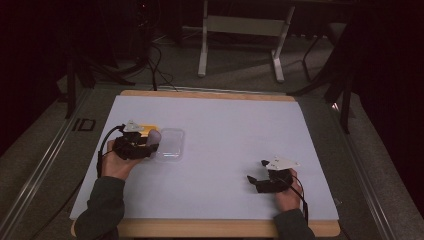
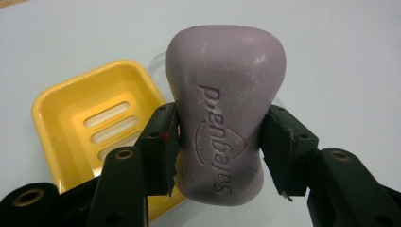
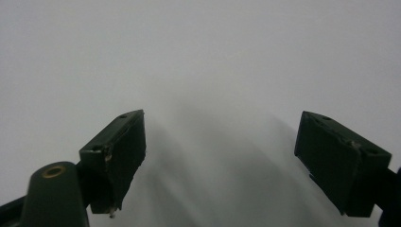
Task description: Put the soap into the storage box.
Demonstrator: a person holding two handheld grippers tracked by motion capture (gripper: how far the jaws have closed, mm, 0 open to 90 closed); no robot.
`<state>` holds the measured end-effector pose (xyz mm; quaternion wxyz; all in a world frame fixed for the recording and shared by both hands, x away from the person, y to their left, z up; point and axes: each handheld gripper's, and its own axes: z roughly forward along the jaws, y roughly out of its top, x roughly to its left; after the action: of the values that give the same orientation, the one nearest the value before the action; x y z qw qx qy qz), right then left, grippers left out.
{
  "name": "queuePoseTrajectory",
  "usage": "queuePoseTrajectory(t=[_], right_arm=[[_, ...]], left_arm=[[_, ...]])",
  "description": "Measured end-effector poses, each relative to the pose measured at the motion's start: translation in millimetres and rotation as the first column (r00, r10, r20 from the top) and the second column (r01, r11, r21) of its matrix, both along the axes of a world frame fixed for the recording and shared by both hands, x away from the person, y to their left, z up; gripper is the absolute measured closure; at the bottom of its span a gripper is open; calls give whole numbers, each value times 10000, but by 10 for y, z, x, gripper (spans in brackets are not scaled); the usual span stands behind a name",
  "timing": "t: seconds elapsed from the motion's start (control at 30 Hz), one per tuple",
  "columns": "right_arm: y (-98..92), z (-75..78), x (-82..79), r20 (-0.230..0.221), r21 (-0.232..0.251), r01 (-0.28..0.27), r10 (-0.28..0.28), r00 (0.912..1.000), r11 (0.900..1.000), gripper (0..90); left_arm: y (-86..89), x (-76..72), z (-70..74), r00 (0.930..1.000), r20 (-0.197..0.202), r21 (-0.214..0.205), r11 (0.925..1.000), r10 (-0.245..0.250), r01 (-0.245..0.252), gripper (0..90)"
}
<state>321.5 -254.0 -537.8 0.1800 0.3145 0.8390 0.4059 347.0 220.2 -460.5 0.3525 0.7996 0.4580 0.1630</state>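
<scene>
- Left tongs clamp the purple soap bar above the counter; yellow soap dish lies at its nine o'clock.
- Right tongs gape wide, holding nothing.
- Next, judged: lower the bar squarely into the dish.

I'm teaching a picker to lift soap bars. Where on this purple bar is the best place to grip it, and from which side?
Grip the purple soap bar at its narrowed waist, coming from its end so one jaw meets each long side. The bar flares out above the waist, which should keep it from slipping. The left gripper holds it just so, above the yellow soap dish.
</scene>
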Motion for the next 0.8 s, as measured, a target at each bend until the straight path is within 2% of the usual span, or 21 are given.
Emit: queuePoseTrajectory(t=[0.37,0.5,0.67,0.8], right_arm=[[1,-1,1,6,-2,-16,16,10000,10000,167],[2,-1,1,7,2,-14,14,10000,10000,168],[1,-1,1,8,-8,-17,17,10000,10000,168],[1,-1,1,7,-5,-12,12,10000,10000,168]], left_arm=[[54,33,16,9988,-70,-27,9988,485,-485,500],[79,49,29,9966,-55,-85,9965,828,-828,499],[82,67,31,9931,-54,176,9929,1176,-1175,500],[91,84,21,9891,-72,234,9889,1471,-1469,500]])
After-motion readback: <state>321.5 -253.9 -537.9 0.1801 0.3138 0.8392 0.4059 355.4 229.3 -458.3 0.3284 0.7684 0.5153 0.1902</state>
